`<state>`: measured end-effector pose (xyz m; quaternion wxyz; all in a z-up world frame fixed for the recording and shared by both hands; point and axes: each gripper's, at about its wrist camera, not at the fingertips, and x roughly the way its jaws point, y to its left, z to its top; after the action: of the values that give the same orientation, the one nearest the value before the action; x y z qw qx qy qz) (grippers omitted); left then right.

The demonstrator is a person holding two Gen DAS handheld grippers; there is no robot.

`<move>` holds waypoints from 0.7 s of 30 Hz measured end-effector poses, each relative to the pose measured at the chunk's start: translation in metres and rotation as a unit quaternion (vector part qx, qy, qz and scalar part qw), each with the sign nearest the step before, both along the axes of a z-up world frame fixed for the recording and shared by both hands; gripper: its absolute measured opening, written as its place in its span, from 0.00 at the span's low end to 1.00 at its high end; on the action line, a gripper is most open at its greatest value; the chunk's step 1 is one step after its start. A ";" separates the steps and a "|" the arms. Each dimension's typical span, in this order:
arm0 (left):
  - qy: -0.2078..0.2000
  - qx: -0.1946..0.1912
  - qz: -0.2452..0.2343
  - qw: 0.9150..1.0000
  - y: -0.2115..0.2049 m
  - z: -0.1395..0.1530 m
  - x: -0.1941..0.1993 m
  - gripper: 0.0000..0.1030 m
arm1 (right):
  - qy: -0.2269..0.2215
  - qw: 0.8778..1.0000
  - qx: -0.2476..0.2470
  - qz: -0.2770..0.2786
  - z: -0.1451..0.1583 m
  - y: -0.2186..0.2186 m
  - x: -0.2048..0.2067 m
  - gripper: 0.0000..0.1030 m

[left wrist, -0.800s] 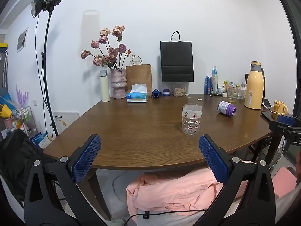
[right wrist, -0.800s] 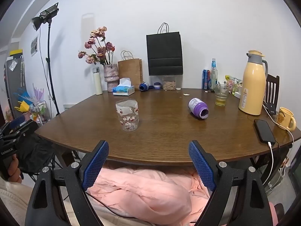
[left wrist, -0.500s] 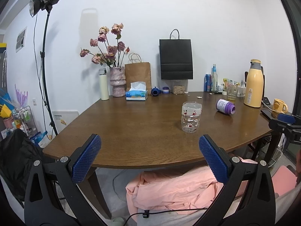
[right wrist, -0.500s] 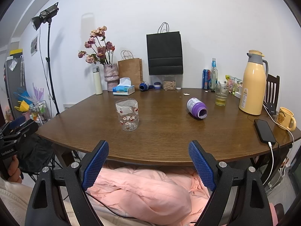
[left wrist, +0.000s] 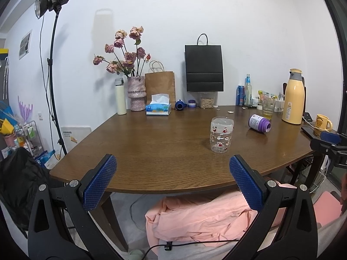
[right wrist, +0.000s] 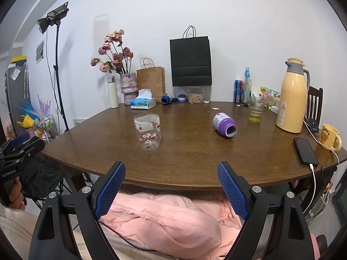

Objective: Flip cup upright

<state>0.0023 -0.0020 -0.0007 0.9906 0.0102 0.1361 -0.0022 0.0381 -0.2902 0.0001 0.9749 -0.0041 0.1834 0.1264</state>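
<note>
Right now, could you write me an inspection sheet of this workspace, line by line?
Surface: brown wooden table, dry as far as visible.
Job's things: purple cup lying on its side; clear patterned cup standing.
Clutter: yellow thermos, yellow mug, phone, glass with liquid, tissue box, flower vase, paper bags at the wall.
Grippers: left gripper and right gripper both open, empty, short of the table edge.
Cables: white cable plugged into the phone.
Surroundings: studio lamp on a stand, pink cloth below.
</note>
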 end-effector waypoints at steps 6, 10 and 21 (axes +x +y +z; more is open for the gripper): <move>-0.001 -0.001 0.001 1.000 0.000 0.000 0.000 1.00 | 0.001 1.000 0.001 -0.001 -0.001 -0.001 0.001 0.88; -0.001 0.000 0.000 1.000 0.000 -0.001 0.000 1.00 | 0.001 1.000 0.000 -0.002 -0.002 -0.001 0.001 0.88; -0.001 0.002 0.000 1.000 0.001 0.000 0.000 1.00 | 0.003 1.000 0.002 -0.002 -0.005 -0.003 0.001 0.88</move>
<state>0.0021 -0.0009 -0.0010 0.9908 0.0121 0.1348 -0.0024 0.0393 -0.2927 -0.0045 0.9746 -0.0016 0.1862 0.1246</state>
